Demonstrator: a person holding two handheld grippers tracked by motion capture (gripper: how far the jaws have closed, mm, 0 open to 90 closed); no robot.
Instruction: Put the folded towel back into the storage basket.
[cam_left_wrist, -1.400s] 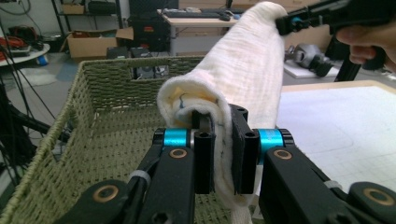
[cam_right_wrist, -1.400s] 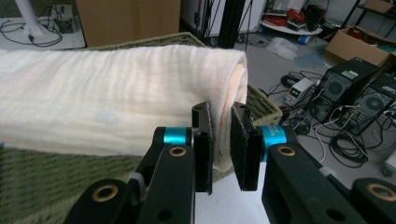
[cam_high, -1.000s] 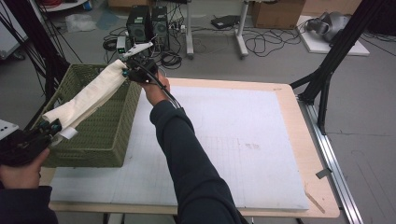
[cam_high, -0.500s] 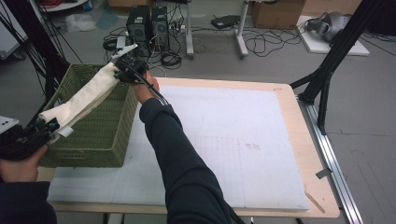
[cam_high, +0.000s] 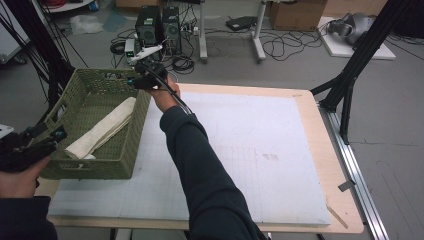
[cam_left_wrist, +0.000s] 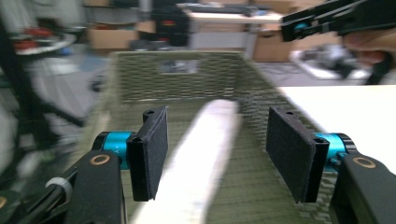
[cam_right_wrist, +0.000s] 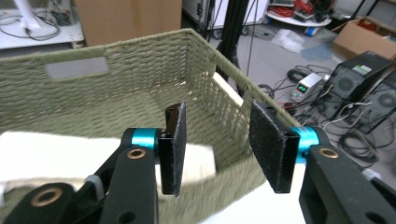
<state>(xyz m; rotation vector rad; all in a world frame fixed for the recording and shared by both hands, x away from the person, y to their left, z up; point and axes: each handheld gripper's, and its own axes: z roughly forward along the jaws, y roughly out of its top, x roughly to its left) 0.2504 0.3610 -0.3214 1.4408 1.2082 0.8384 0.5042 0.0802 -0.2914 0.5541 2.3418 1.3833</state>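
A folded cream cloth (cam_high: 105, 127) lies slantwise on the floor of a green woven basket (cam_high: 90, 167) at the table's left. My left gripper (cam_high: 50, 132) hovers at the basket's near left corner. Its jaws have just been opening, and the blurred cloth (cam_left_wrist: 201, 154) lies loose below them, clear of the pads. My right gripper (cam_high: 127, 79) hangs over the basket's far right corner. Its jaws have also just been opening and stand apart above the rim (cam_right_wrist: 233, 79), with nothing between them. One end of the cloth (cam_right_wrist: 70, 154) lies below and to the left of them.
A white mat (cam_high: 250, 150) covers the wooden table to the right of the basket. Computer towers (cam_high: 160, 25), cables and black stand legs (cam_high: 350, 75) sit on the floor beyond the table. The right gripper (cam_left_wrist: 327, 21) shows at the top right of the left gripper view.
The cloth was stretched between both shut grippers above the basket. Both jaws have opened and the cloth now lies inside the basket.
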